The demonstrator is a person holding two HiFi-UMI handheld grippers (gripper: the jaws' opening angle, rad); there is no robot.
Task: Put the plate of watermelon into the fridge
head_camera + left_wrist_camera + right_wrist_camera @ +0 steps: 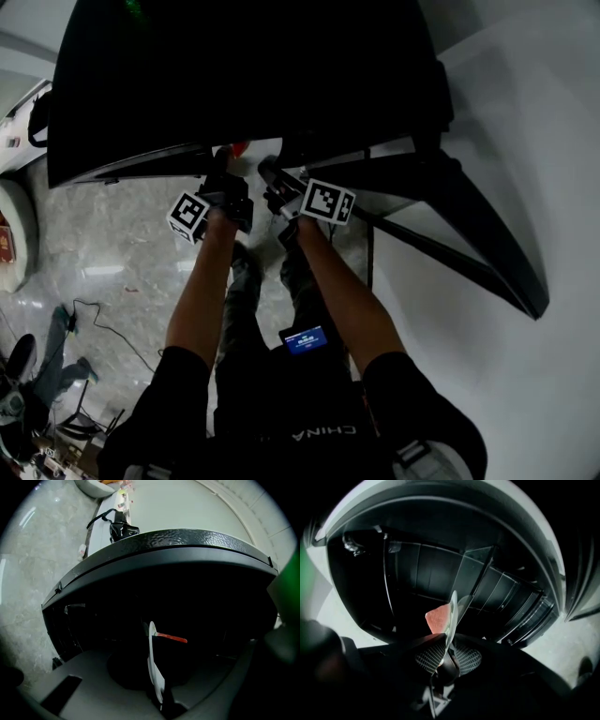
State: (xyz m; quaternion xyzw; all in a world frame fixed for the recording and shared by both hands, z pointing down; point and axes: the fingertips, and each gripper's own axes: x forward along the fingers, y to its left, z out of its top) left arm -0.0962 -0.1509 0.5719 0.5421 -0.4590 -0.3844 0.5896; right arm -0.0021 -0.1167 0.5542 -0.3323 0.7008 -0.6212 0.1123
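Both grippers hold one white plate edge-on in front of the open black fridge (234,75). In the left gripper view the plate (151,660) stands upright with a red watermelon slice (171,639) on it, and my left gripper (161,700) is shut on its near rim. The right gripper view shows the plate (452,613) and pink watermelon (437,619), with my right gripper (444,657) clamped on the rim by its mesh pads (427,657). From the head view, the left gripper (225,183) and right gripper (274,178) reach under the fridge's top edge; a bit of watermelon (238,148) shows.
The fridge door (469,234) swings open to the right, along a white wall (544,141). Dark shelves fill the fridge interior (440,569). A black bag (123,528) sits on a white unit at the left. Cables (94,323) lie on the marble floor.
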